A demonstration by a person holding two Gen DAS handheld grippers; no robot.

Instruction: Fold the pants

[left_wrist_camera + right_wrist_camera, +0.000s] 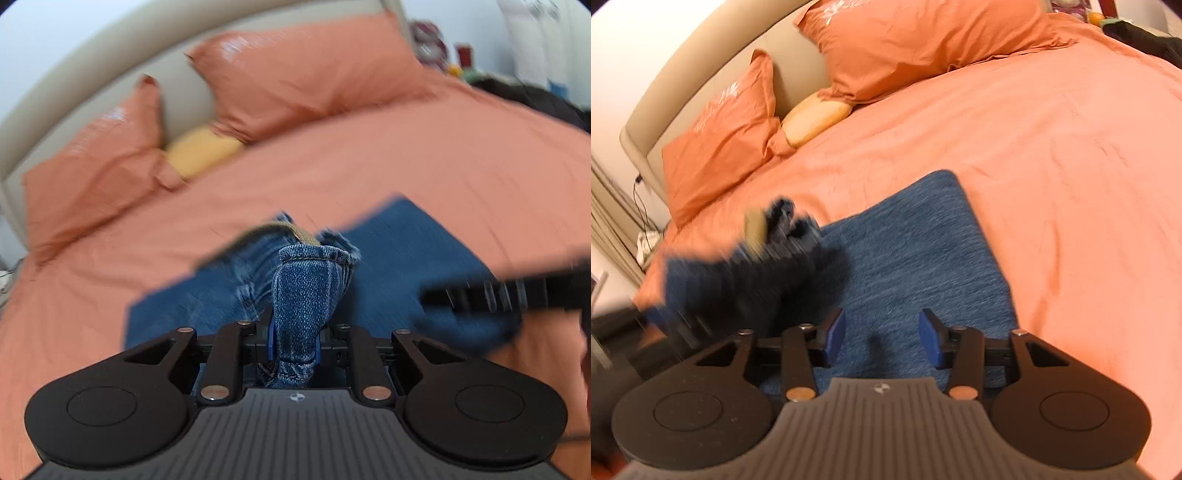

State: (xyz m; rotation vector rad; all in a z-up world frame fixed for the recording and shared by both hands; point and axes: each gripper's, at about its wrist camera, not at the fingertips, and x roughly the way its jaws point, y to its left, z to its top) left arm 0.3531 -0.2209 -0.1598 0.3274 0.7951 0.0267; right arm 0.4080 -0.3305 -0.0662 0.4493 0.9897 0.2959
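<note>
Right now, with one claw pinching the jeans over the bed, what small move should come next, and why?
Probably lower the left gripper onto the blue mat and let go. It is clamped on a bunched piece of the jeans above the mat, while the right gripper stands open and empty, holding nothing.

A: Which colours mark the bedding?
B: The bedspread (1071,147) is plain salmon-orange. At its head, two pillows (923,44) match it, each bearing a pale floral print, with a yellow cushion (812,118) between them against a beige headboard (701,62).

A: And upon the bedspread?
B: The jeans (916,251) are blue denim, faded in pale streaks, with a tan waistband patch (295,230). Gripper pads (836,334) are blue on black fingers.
</note>
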